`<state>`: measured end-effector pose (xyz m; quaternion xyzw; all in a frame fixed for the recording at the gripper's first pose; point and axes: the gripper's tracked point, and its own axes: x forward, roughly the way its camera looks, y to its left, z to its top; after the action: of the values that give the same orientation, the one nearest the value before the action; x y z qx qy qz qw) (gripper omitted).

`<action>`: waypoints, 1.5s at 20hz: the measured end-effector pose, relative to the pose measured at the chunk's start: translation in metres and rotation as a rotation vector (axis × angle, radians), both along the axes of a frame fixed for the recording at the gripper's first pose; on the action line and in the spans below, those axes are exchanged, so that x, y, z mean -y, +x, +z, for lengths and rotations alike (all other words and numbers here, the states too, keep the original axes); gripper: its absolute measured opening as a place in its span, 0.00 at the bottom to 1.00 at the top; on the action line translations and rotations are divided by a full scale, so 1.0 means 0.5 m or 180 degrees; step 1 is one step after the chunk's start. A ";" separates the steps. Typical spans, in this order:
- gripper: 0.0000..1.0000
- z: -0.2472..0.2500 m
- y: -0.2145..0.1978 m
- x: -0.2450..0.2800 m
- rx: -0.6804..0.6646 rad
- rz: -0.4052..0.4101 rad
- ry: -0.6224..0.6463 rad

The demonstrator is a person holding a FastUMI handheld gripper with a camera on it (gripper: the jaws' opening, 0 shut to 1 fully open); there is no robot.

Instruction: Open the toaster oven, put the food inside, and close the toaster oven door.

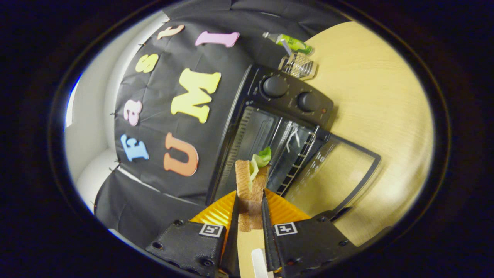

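My gripper (250, 200) is shut on a sandwich (251, 181), two slices of bread with green lettuce sticking out of the far end. Both fingers press on the bread's sides. Just beyond the sandwich stands the black toaster oven (281, 100) with two round knobs on its panel. Its glass door (332, 170) hangs open, lying flat toward me over the wooden table. The dark cavity (266, 135) with a wire rack (297, 154) shows right ahead of the lettuce. The whole view is rolled, so the oven looks tilted.
The light wooden table (378, 100) runs past the oven. Behind the oven lie a green bottle (293, 42) and a small wire basket (298, 65). The black cloth wall (162, 154) stands close beside the oven.
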<state>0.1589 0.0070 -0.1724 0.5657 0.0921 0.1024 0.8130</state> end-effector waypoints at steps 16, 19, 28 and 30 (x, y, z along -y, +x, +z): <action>0.39 -0.040 0.231 -0.059 -0.0338 0.0185 -0.0281; 0.42 -0.042 0.241 -0.074 -0.0354 0.0403 -0.0513; 0.88 -0.052 0.232 -0.108 -0.0205 0.0601 -0.2408; 0.97 -0.070 0.230 -0.108 -0.0195 0.0566 -0.2860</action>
<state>0.2738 0.0610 -0.2074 0.1498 0.1995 0.1049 0.9627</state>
